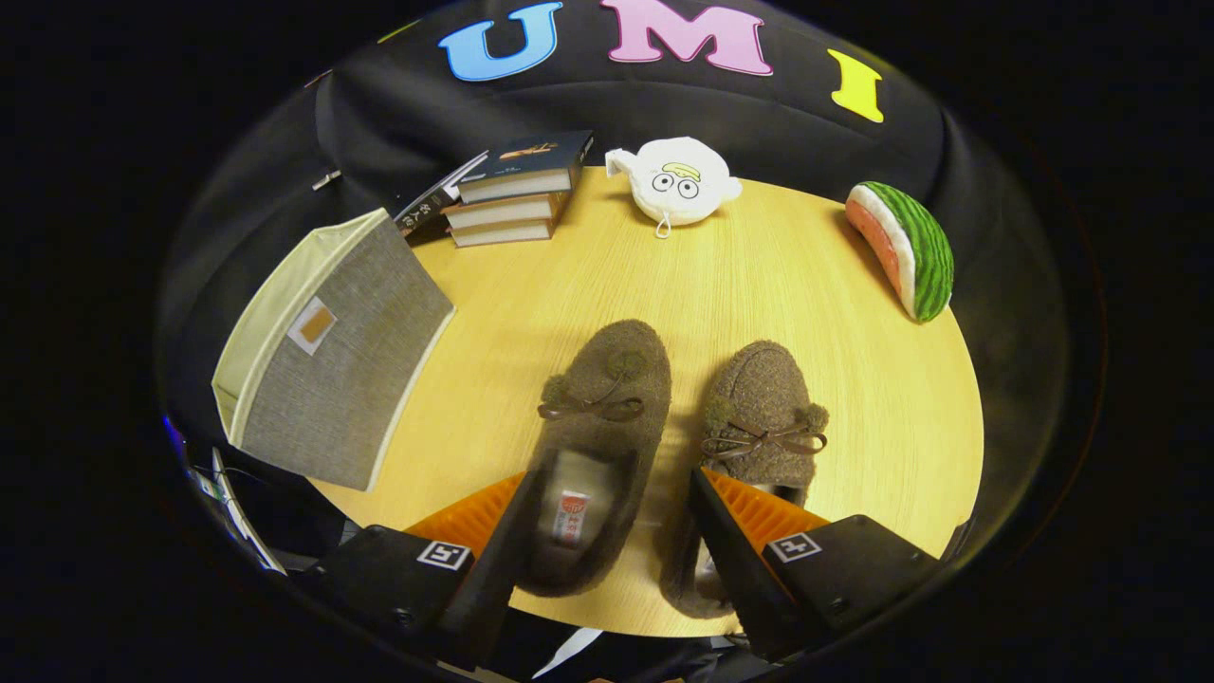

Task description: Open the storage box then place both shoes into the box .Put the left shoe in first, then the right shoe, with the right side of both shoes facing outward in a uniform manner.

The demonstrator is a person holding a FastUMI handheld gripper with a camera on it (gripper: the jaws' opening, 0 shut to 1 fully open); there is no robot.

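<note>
A boxy storage box (337,365) of coarse grey woven fabric with a pale cream lining sits at the left edge of the round, light wood-grain table (806,313). Behind it rests a stack of books (507,194). Farther right lie a round white plush toy (675,182) and a wedge-shaped watermelon-slice cushion (906,249). Two fuzzy brown shoes with small bows and pompoms lie side by side: the left shoe (593,436) between the spread fingers of the gripper (612,526), the right shoe (759,427) partly behind one finger.
</note>
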